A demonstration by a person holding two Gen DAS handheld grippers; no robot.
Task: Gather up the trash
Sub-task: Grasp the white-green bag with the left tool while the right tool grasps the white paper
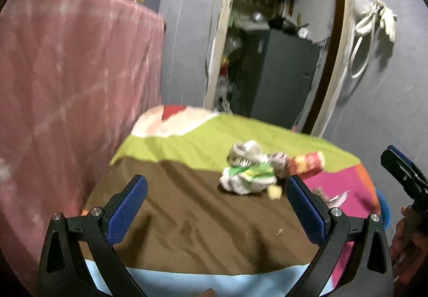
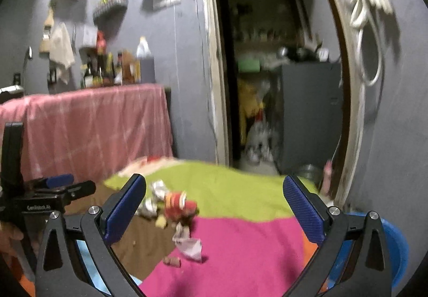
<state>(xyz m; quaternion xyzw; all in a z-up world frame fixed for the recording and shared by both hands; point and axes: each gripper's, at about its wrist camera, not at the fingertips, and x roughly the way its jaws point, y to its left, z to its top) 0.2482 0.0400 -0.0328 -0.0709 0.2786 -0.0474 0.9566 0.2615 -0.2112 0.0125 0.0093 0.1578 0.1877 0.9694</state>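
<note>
A heap of trash lies on a table under a patchwork cloth (image 1: 187, 216): crumpled white-and-green wrappers (image 1: 247, 176), a red snack packet (image 1: 307, 163) and a small yellow scrap (image 1: 275, 192). In the right wrist view the red packet (image 2: 178, 204) sits by crumpled foil (image 2: 157, 190), with a white paper scrap (image 2: 190, 243) and a small brown bit (image 2: 172, 260) nearer on the pink patch. My left gripper (image 1: 216, 206) is open, short of the heap. My right gripper (image 2: 214, 208) is open too, above the pink patch, with nothing between its fingers.
A pink-draped counter (image 2: 88, 125) with bottles stands at the left. An open doorway (image 2: 267, 82) leads to a cluttered room behind the table. A blue tub (image 2: 396, 246) sits low at the table's right edge. A white cord (image 2: 366, 15) hangs on the right wall.
</note>
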